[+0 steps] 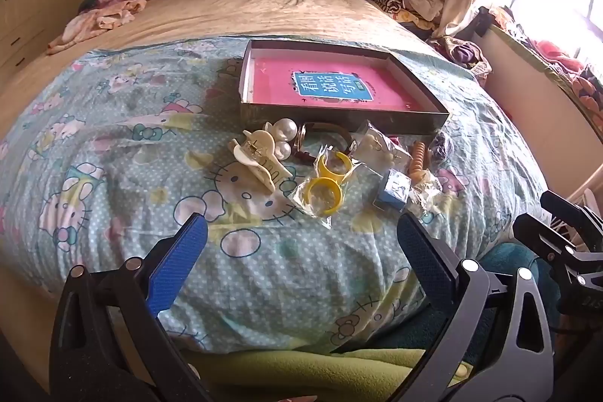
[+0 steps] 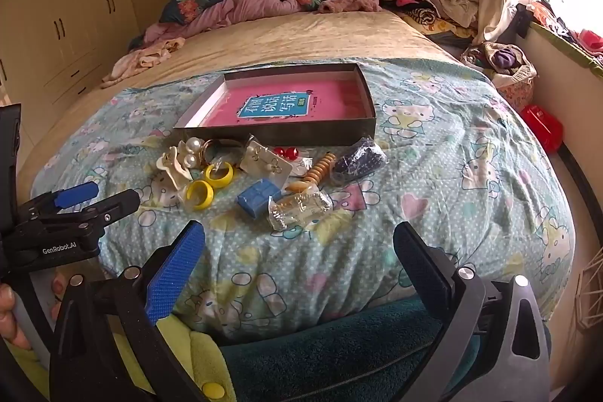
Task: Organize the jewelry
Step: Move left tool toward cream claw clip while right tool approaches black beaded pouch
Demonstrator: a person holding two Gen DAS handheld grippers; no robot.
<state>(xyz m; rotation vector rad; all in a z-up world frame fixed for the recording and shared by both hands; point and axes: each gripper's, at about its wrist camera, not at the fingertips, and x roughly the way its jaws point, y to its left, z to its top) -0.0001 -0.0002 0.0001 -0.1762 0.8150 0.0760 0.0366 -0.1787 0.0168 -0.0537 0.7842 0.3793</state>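
Ahead, jewelry (image 2: 260,176) crowds before the box (image 2: 279,134); both tongs (image 1: 301,251) (image 2: 297,251) gape empty.

The quilt (image 2: 433,153) is pale teal, white-dotted, with cartoon cats. The tray (image 2: 371,100) holds a pink book (image 2: 286,100) with a blue label. Two yellow rings (image 2: 209,183), a cream clip (image 1: 260,157), a blue box (image 2: 258,200); a dark, perhaps navy, pouch (image 2: 361,159).
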